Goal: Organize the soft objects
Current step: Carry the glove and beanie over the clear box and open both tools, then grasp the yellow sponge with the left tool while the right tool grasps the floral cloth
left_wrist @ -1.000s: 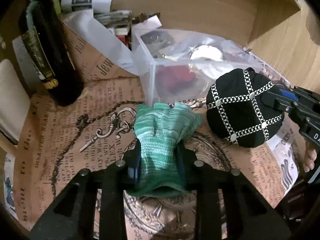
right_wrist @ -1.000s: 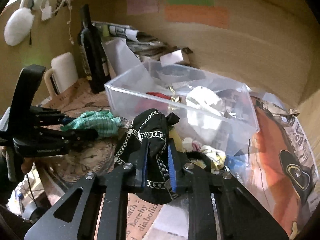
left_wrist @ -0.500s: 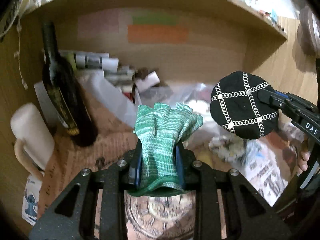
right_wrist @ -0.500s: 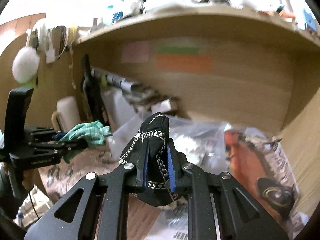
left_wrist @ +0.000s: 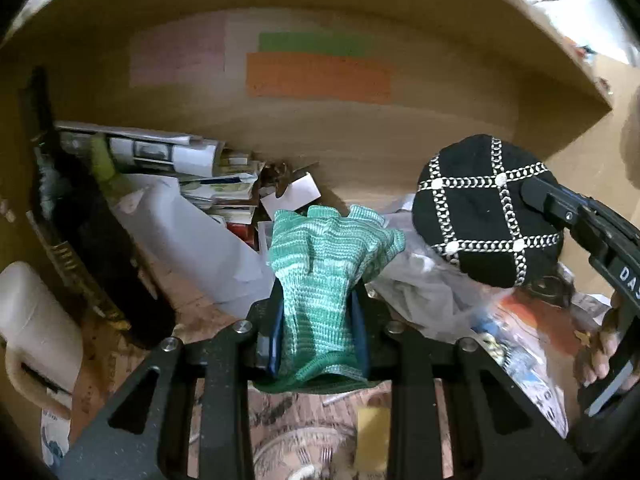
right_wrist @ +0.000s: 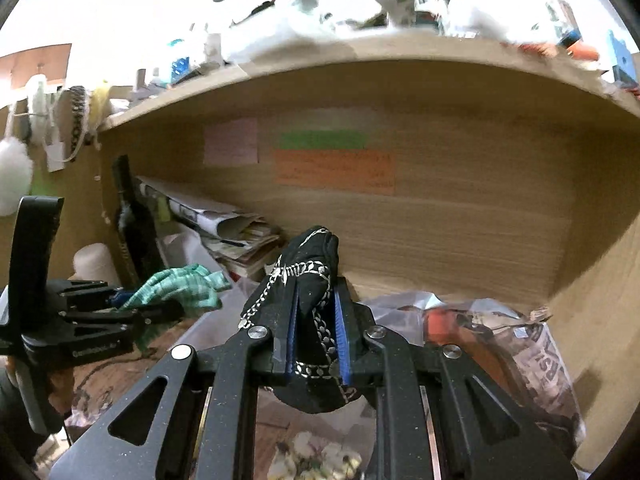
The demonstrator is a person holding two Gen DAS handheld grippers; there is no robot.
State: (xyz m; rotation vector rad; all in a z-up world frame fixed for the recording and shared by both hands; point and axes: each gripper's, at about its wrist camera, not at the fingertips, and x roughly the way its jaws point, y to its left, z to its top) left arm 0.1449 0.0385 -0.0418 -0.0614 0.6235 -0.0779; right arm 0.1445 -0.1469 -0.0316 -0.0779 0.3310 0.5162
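My left gripper point(left_wrist: 318, 300) is shut on a green-and-white knitted glove point(left_wrist: 326, 276) and holds it up in the air; the glove also shows at the left of the right wrist view point(right_wrist: 180, 286). My right gripper point(right_wrist: 316, 304) is shut on a black cap with silver chain lattice point(right_wrist: 312, 280), also lifted; in the left wrist view the cap point(left_wrist: 486, 208) hangs at the right. A clear plastic bin point(left_wrist: 420, 292) with mixed items lies below and behind both, partly hidden by the glove.
A dark wine bottle point(left_wrist: 80, 236) and a white mug point(left_wrist: 36, 332) stand at the left. Stacked papers point(left_wrist: 208, 176) lie at the back against the wooden wall point(left_wrist: 360, 132). A shelf point(right_wrist: 360, 52) runs overhead. Printed paper point(left_wrist: 280, 428) covers the desk.
Both grippers have risen from the desk with the glove and the cap still gripped. The views have tilted up toward the back wall and shelf.
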